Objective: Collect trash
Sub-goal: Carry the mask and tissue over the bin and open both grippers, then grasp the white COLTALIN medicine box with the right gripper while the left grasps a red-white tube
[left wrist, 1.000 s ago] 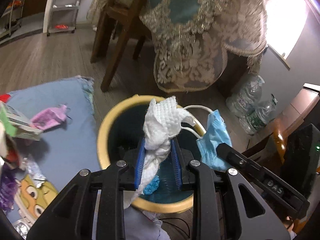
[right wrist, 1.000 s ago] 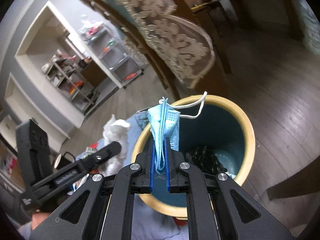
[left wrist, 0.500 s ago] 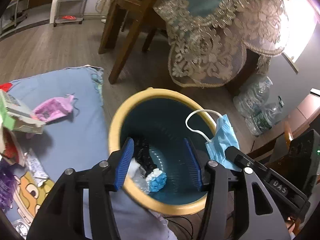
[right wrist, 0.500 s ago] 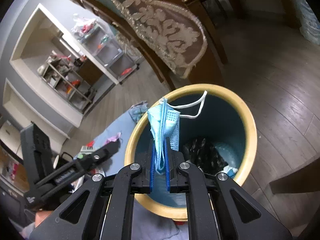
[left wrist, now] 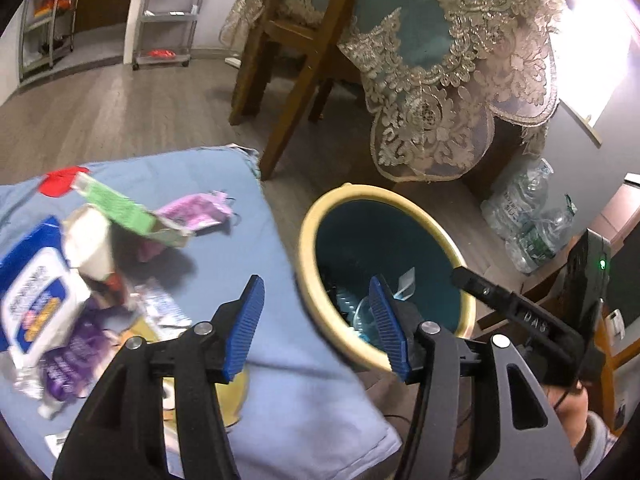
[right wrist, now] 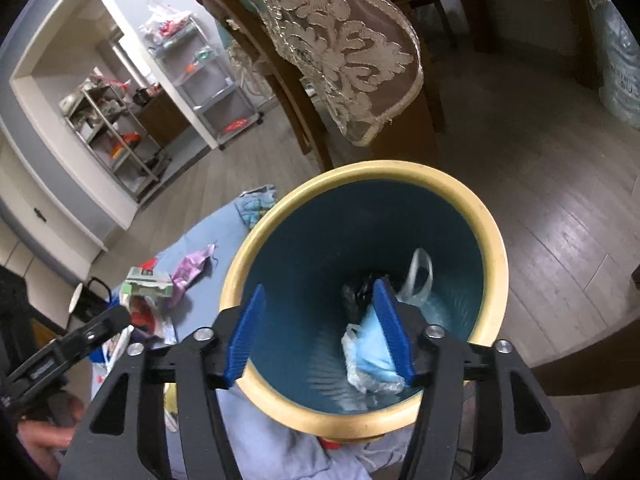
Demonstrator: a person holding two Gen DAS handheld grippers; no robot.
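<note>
Both grippers have just popped open with nothing between the pads: right gripper (right wrist: 320,334) over the trash bin (right wrist: 494,236), blue face mask (right wrist: 374,354) at its bottom. Left gripper (left wrist: 316,322) faces the blue cloth (left wrist: 280,360); near its left edge lies the wet wipes pack (left wrist: 38,304), probably soft and slick, so pinch an edge.

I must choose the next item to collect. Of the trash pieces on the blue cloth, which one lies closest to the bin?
The crumpled pink-purple wrapper: it lies on the blue cloth nearest the yellow-rimmed teal bin; the green box and white wipes pack lie farther away.
</note>
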